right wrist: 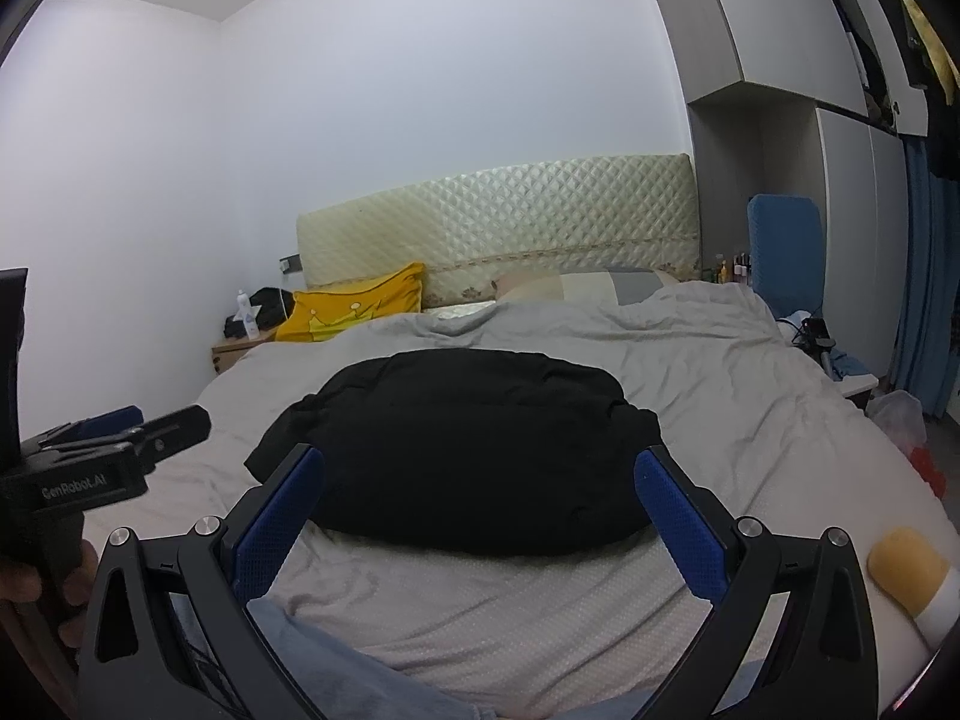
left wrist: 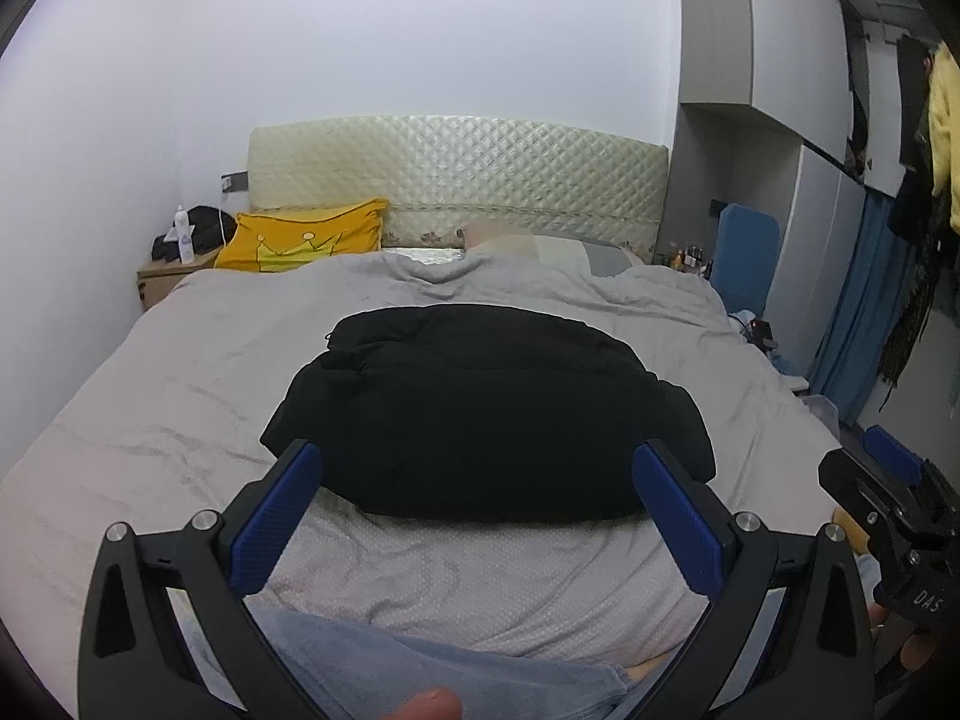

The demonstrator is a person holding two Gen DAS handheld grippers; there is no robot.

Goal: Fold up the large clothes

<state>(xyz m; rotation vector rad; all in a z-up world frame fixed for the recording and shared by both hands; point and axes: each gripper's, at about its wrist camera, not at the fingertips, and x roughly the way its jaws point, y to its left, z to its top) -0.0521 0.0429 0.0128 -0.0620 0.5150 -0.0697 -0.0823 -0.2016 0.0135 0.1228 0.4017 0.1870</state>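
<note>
A black puffy garment (left wrist: 486, 414) lies folded in a compact bundle in the middle of the grey bed (left wrist: 150, 420); it also shows in the right wrist view (right wrist: 462, 450). My left gripper (left wrist: 477, 468) is open and empty, held above the bed's near edge, just short of the bundle. My right gripper (right wrist: 480, 474) is open and empty too, at about the same distance from the bundle. Each gripper shows at the edge of the other's view: the right gripper (left wrist: 888, 480), the left gripper (right wrist: 120, 426).
A yellow pillow (left wrist: 300, 237) and a patchwork pillow (right wrist: 588, 285) lie at the quilted headboard (left wrist: 456, 171). A nightstand (left wrist: 162, 279) with a bottle stands at the left. A wardrobe (right wrist: 774, 60), blue curtain and hanging clothes are at the right. A yellow object (right wrist: 909, 570) lies at the bed's right edge.
</note>
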